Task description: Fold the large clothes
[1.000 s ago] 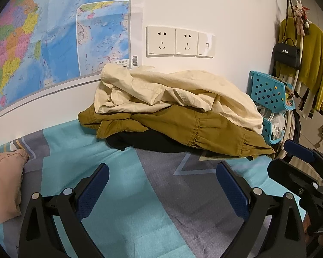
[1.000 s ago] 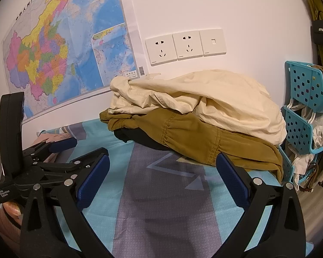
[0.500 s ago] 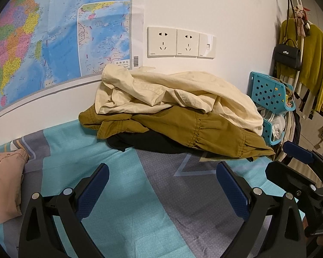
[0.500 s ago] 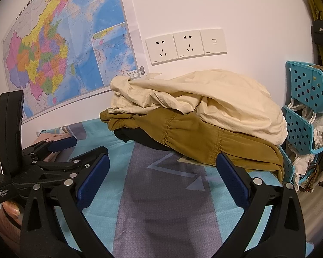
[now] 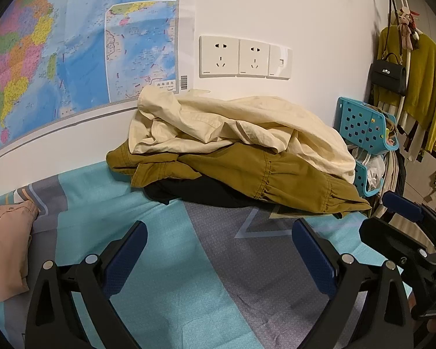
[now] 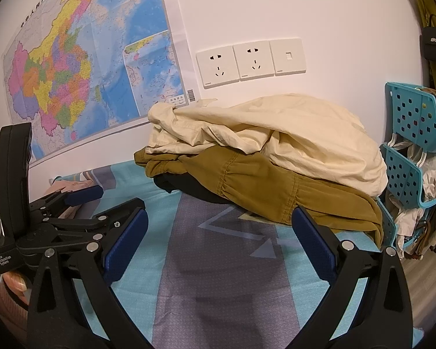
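Against the map-hung wall, a cream garment [image 5: 247, 125] topped the heaped clothes on the patterned bed [image 5: 171, 290]. Both left tongs [image 5: 218, 247] and right tongs [image 6: 219, 232] hung released, empty, short of it. Folding hadn't begun; next probably called for lifting the cream piece off.

Both wrist views low over the bed, facing the wall, sharing the clothes pile [image 5: 235, 151]

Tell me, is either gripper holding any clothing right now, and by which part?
Nothing is held. The left gripper and right gripper both stand open over the bedsheet, short of the clothes pile.
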### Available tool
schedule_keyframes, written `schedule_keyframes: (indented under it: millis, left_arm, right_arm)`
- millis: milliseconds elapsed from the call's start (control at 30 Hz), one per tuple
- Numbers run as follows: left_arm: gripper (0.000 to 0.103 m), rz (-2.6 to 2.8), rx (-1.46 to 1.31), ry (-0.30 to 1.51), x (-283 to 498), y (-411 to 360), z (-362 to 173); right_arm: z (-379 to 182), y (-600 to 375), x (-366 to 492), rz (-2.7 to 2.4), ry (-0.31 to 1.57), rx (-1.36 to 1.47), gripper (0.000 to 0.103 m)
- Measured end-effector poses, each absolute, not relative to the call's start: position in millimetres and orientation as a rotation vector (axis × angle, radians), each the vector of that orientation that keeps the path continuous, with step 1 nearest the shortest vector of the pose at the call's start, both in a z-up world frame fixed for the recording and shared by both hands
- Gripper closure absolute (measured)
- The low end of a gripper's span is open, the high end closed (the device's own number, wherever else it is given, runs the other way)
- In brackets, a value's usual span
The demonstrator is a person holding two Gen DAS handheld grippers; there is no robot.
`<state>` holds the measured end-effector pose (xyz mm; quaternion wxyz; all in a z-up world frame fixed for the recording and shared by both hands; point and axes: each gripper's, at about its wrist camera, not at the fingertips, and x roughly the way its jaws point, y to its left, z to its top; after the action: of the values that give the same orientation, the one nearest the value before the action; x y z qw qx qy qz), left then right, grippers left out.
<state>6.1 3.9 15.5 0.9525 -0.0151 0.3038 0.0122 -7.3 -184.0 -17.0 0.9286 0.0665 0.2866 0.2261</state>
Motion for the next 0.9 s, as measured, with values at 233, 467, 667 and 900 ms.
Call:
schedule_keyframes:
  millis: [233, 467, 667, 900]
  left_arm:
    - [0.007, 0.026, -0.032, 0.619, 6.1, 4.6, 15.0]
    - [0.007, 0.023, -0.032, 0.622, 6.3, 4.6, 13.9]
    - [0.007, 0.024, -0.034, 0.624, 6.4, 4.7, 13.7]
    - [0.007, 0.027, -0.034, 0.633, 11.4, 4.6, 12.4]
  right_arm:
    - [-17.1, -184.1, -7.2, 0.464, 0.589, 0.14, 0.006]
    - [-17.0, -183.8, -6.6, 0.467, 0.585, 0.139, 0.006]
    - [-17.0, -183.8, -5.1, 0.463, 0.583, 0.134, 0.006]
    - [-17.0, -184.1, -4.2, 0.459, 0.581, 0.129, 0.006]
